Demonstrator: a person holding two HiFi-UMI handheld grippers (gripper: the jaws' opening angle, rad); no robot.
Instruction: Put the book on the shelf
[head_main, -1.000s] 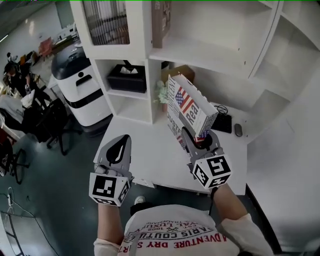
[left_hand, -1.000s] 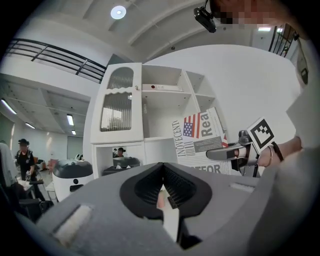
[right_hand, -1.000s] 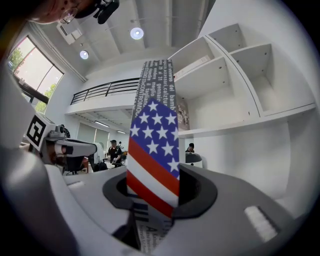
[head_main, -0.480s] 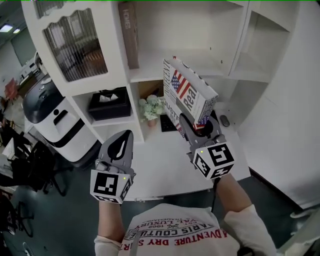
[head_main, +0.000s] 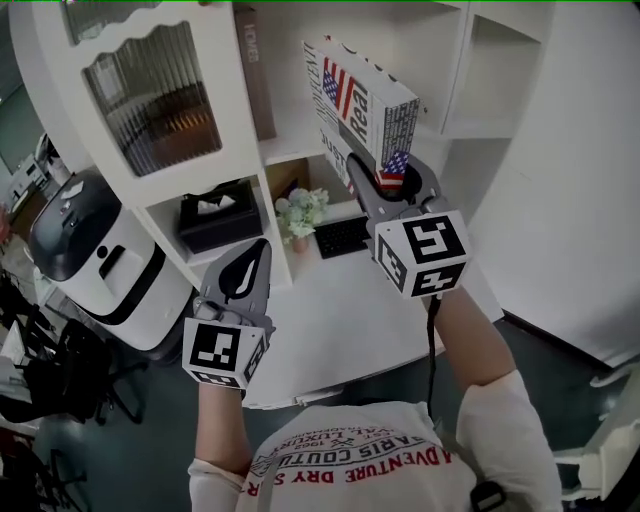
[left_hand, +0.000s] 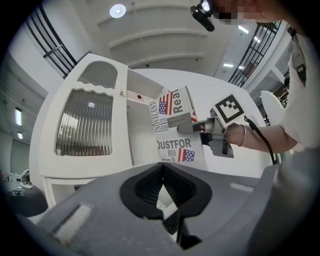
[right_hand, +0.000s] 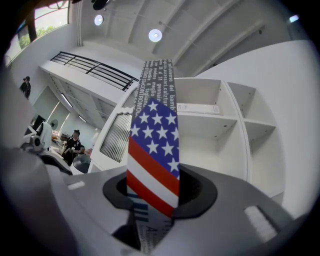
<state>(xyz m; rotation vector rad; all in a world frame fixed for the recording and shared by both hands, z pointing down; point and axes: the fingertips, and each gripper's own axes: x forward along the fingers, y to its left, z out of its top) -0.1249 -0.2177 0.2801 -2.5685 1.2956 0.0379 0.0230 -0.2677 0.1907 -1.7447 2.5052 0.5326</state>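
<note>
The book (head_main: 360, 105) has a stars-and-stripes cover and bold print. My right gripper (head_main: 388, 183) is shut on its lower edge and holds it upright and raised, in front of the open upper compartment of the white shelf unit (head_main: 300, 150). In the right gripper view the book's flag spine (right_hand: 152, 160) rises from between the jaws toward the shelf compartments (right_hand: 210, 120). The left gripper view shows the book (left_hand: 175, 127) from the side, held up beside the cabinet. My left gripper (head_main: 246, 272) hangs lower left, shut with nothing in it.
A brown book (head_main: 255, 80) stands at the compartment's left wall. A ribbed glass door (head_main: 150, 90) is to the left. Below are a black tissue box (head_main: 215, 215), a small plant (head_main: 300, 210) and a keyboard (head_main: 345, 235) on the white desk (head_main: 340, 320). A white appliance (head_main: 90, 260) stands at left.
My right gripper has lifted the book up and forward, from above the desk to the level of the upper shelf compartment. The left gripper has stayed low.
</note>
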